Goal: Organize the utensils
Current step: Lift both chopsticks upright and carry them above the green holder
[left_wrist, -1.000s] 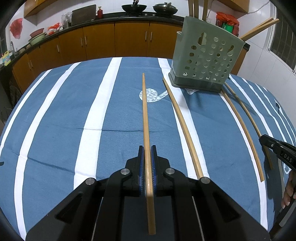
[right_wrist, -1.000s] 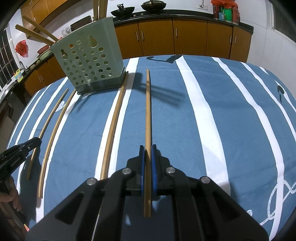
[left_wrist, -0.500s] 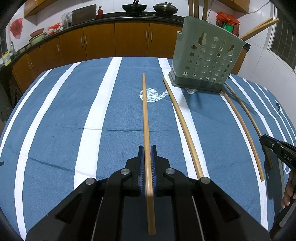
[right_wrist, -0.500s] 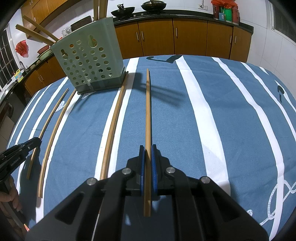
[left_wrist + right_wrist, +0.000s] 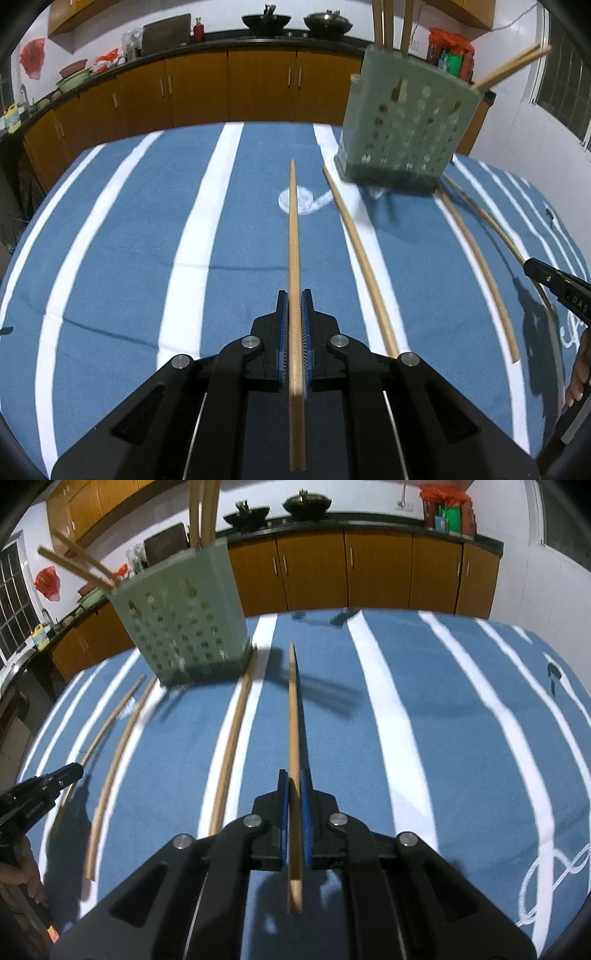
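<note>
Since the earlier frames, both our grippers have lifted their chopsticks, and the green holder now looks blurred and sits differently in each view.

From our left wrist, the left gripper point(image 5: 294, 314) is pinched tight on a chopstick point(image 5: 293, 236) that runs straight ahead, its far tip left of the green holder point(image 5: 404, 125). That holder stands on the blue striped tablecloth point(image 5: 147, 229) with several chopsticks upright or leaning in it. A loose chopstick point(image 5: 360, 258) lies from the holder's near left corner toward us, and two more point(image 5: 476, 266) trail from its right corner. At the right edge we see the right gripper's tip point(image 5: 554, 284).

From our right wrist, the right gripper point(image 5: 294, 794) is clamped on its own chopstick point(image 5: 293, 716), whose tip points just right of the holder point(image 5: 181, 613). One loose chopstick point(image 5: 232, 746) lies from the holder's near right corner, and two others point(image 5: 114, 746) curve away from its left corner toward the left gripper's tip point(image 5: 48, 786).
</note>
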Available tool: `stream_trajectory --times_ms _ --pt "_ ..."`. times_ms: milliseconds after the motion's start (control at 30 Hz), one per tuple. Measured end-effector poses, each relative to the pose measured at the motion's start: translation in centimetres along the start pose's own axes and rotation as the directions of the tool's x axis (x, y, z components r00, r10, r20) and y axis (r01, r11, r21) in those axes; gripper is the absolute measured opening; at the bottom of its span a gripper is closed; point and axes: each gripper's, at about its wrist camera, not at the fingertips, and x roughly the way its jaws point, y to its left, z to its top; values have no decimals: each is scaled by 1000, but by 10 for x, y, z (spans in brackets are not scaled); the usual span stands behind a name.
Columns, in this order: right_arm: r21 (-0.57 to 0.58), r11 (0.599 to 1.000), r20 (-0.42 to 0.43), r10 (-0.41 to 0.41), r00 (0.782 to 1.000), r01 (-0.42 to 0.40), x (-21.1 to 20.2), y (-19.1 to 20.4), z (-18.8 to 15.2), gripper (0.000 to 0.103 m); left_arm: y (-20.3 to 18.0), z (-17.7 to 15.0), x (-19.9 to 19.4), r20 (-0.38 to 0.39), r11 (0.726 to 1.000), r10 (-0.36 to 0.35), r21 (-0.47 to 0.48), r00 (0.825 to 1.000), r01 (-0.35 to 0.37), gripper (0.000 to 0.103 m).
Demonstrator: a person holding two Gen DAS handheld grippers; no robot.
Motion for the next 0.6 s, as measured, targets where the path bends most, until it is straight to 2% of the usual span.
stream_trajectory --times_ms 200,400,600 --pt "5 1000 113 11 994 -12 -34 -3 25 8 3 21 -31 99 1000 -10 -11 995 11 8" --pt "10 1000 219 22 976 -25 -66 -4 46 8 5 46 -65 213 1000 -12 -24 977 17 8" --pt "2 1000 258 27 966 -28 -80 -2 56 8 4 60 -73 252 1000 -7 -21 968 12 8"
